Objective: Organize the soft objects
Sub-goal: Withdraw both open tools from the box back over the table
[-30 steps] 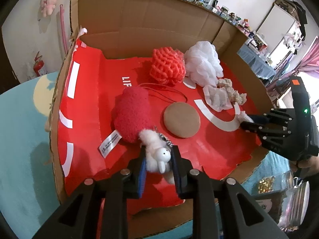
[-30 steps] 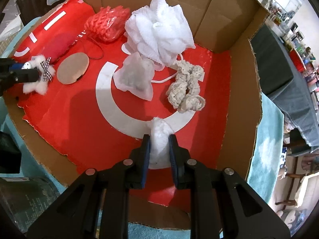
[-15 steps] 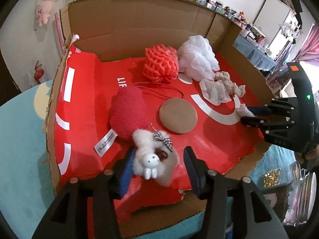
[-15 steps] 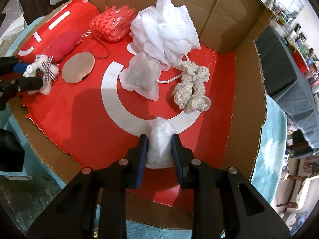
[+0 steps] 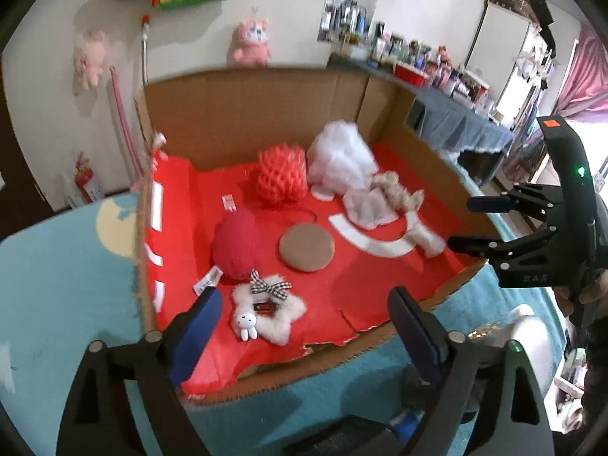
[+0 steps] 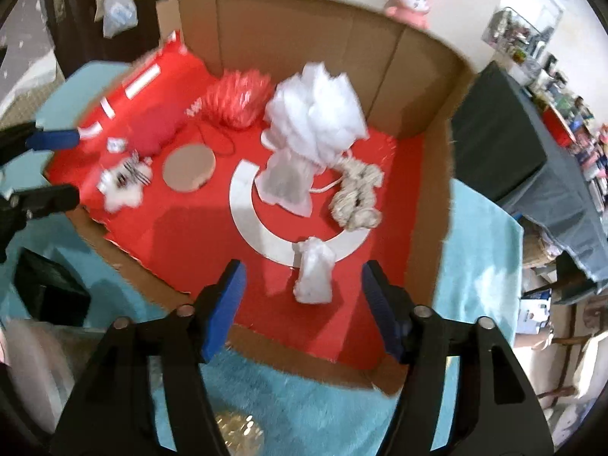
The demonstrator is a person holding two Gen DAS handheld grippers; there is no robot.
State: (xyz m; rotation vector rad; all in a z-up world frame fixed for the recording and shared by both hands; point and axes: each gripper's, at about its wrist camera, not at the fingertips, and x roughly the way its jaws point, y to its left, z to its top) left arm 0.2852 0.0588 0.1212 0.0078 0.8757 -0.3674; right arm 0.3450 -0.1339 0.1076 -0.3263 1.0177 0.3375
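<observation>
In the cardboard box (image 5: 243,121) with its red liner, from left to right, lie a red plush pad (image 5: 237,245), a white fluffy rabbit charm (image 5: 268,313) that rests free between the spreading, still-opening jaws of the left gripper (image 5: 304,319), a tan disc (image 5: 307,247), a red mesh puff (image 5: 282,178) and a white puff (image 5: 342,155). Nothing blocks either gripper. The right wrist view alone shows plainly the small white pouch (image 6: 313,271) lying loose on the liner between the opening jaws of the right gripper (image 6: 302,296), with a cream knitted bundle (image 6: 357,195) behind it.
</observation>
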